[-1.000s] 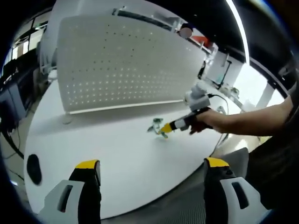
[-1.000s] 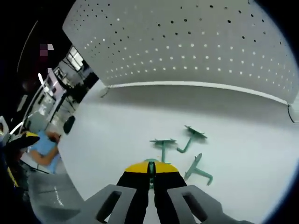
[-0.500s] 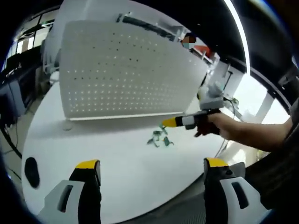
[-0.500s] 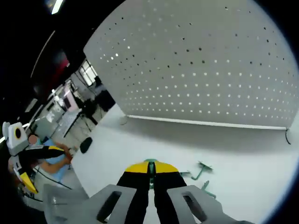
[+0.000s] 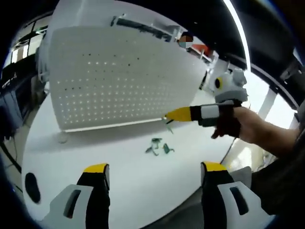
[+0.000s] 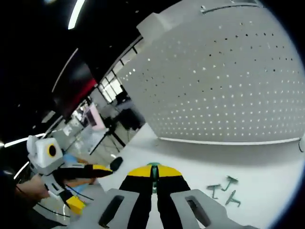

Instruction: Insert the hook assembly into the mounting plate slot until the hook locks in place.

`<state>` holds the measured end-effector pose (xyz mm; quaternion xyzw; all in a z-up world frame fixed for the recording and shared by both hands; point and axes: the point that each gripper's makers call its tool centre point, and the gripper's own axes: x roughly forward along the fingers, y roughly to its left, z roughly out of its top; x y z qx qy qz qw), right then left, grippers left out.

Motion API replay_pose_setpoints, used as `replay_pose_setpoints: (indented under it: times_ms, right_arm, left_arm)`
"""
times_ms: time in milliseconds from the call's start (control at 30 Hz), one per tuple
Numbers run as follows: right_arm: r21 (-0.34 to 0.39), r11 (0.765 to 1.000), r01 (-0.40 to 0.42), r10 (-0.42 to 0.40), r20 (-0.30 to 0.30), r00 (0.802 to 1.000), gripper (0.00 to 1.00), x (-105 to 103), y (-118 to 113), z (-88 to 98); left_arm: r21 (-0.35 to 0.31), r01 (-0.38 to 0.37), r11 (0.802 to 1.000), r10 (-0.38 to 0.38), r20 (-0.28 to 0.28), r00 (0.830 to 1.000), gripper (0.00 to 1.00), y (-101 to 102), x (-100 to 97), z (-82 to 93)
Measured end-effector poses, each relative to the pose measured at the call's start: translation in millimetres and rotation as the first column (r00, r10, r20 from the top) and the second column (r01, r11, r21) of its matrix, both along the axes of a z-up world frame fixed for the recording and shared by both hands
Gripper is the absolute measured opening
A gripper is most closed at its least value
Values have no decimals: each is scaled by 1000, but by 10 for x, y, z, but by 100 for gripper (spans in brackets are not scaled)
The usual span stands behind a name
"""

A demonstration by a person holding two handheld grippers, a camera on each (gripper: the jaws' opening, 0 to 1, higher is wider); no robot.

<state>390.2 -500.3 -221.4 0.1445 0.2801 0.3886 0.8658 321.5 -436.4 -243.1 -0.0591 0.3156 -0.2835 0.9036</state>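
Three small green metal hooks (image 6: pixel 225 190) lie loose on the round white table (image 5: pixel 119 162), in front of one upright white perforated pegboard panel (image 5: pixel 109 76). The right gripper (image 6: pixel 153 172), jaws pressed together, pinches a fourth green hook (image 5: pixel 168 122) above the table, near the panel's lower edge. The left gripper (image 5: pixel 155 168) hangs spread wide, holding nothing.

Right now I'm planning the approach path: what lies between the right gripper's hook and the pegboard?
In the left gripper view, nothing: the right gripper, shut on a green hook, hangs before the pegboard, spare hooks lying on the table below.
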Motion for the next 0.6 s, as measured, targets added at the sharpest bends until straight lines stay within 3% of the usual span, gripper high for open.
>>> replay_pose_setpoints:
  times_ms: [400,600]
  right_arm:
    - [50,997,-66,64,26,998,0,-345,194,140]
    - [72,993,-90,88,31,996,0,-486,314,158]
  left_arm:
    - [-63,0,998,-1,-21,1000,62,-113,-6,25]
    - [-170,-14,985,8,-36,999,49,-164,-19,107]
